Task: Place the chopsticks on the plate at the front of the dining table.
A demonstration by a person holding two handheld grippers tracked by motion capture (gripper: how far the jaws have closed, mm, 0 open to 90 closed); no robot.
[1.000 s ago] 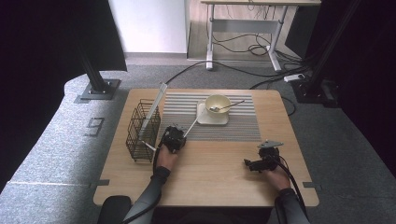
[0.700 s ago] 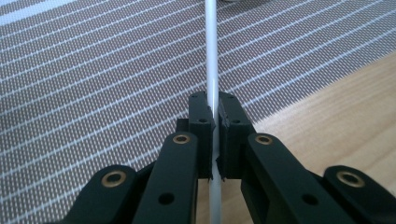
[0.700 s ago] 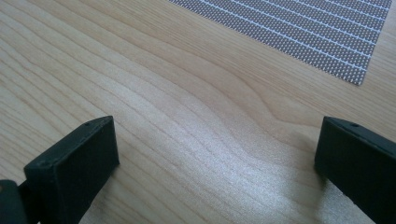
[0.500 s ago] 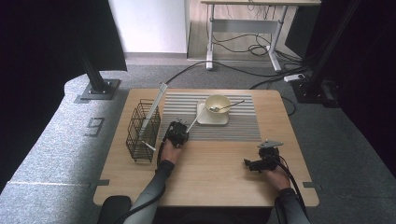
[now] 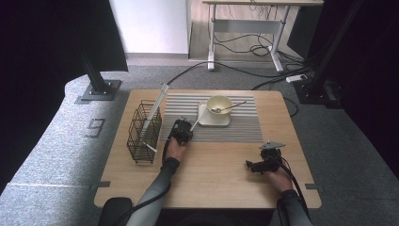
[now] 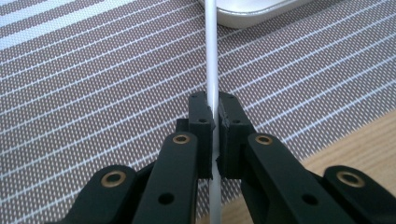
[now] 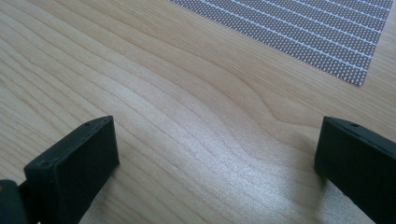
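White and thin, the utensil handle [image 6: 211, 70] lies on the striped placemat [image 6: 93, 84] just left of the square plate [image 5: 214, 120]. My left tool [image 6: 212, 109] is clamped on it. My right tool [image 7: 215, 154] rests wide open, empty, over the worktop [image 7: 187, 93]. Judged next: lift toward the wire rack [image 5: 143, 132].

Your left gripper [image 6: 212, 140] is clamped on a thin white rod, perhaps a utensil handle. Your right gripper [image 7: 215, 154] rests low, jaws spread wide, forearm drawn back.
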